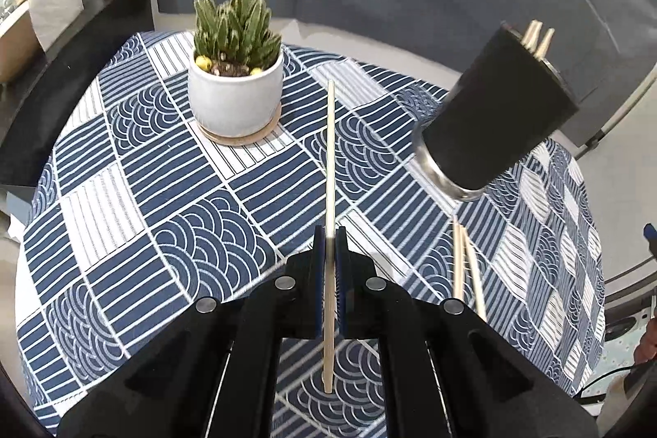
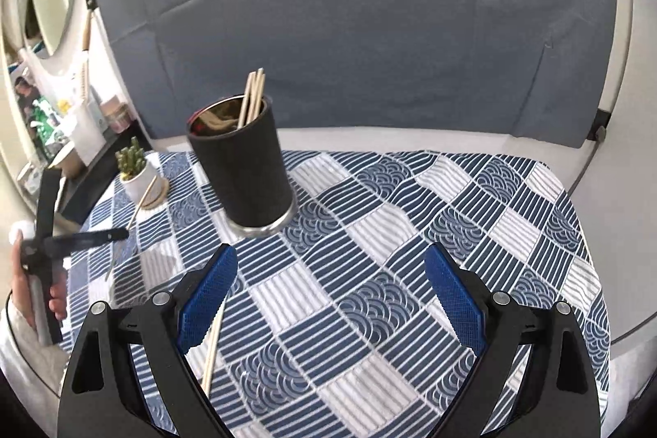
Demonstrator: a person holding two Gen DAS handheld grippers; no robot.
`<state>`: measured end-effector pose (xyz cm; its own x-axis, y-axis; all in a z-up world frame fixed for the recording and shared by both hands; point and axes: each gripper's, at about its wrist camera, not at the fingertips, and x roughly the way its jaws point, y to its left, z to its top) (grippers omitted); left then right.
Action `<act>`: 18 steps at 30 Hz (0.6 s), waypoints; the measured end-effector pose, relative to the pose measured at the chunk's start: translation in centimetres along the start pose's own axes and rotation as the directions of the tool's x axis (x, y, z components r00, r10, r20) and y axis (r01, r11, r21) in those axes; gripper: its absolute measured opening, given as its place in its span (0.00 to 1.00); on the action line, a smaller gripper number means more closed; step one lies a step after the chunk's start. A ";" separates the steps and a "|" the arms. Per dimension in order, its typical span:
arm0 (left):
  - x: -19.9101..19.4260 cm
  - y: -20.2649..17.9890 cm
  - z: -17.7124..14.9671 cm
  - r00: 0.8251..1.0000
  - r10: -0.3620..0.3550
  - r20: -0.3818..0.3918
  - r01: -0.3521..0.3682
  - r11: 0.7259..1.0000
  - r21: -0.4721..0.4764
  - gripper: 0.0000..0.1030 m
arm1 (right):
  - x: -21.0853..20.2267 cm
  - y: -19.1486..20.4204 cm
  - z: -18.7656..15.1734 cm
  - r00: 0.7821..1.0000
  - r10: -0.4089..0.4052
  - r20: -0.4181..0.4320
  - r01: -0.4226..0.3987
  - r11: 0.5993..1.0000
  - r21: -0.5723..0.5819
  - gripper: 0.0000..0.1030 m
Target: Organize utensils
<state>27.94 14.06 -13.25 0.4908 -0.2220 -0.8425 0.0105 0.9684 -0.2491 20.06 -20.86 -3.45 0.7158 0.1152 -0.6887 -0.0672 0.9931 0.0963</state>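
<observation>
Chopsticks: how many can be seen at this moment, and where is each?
6 visible: one chopstick clamped in the left gripper, two loose chopsticks on the tablecloth, three standing in the black cup. More may be hidden inside the cup.

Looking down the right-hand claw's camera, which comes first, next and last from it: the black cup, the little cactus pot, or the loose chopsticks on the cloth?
1. Loose chopsticks, beside the right gripper's left finger.
2. Black cup, ahead, slightly left.
3. Cactus pot, far left near the table's edge.

Left gripper (image 1: 329,247) jaws tight on one chopstick (image 1: 329,167) above patterned tablecloth (image 1: 164,200).
</observation>
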 end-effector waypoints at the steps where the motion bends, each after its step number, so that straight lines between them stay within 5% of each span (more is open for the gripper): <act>1: -0.6 -0.3 0.0 1.000 0.019 0.005 -0.019 1.000 0.006 0.05 | -0.6 -0.1 -0.2 1.000 0.005 0.006 -0.005 1.000 0.010 0.86; 18: -11.4 -4.9 5.1 0.982 -0.007 0.191 -0.006 0.998 0.067 0.05 | -5.5 1.1 1.3 0.990 0.035 0.137 -0.033 0.999 -0.022 0.86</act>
<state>26.71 12.38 -0.02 0.6481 -0.2026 -0.7341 0.0657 0.9752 -0.2112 16.97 -20.43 1.43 0.8017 0.1461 -0.5796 -0.1060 0.9891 0.1027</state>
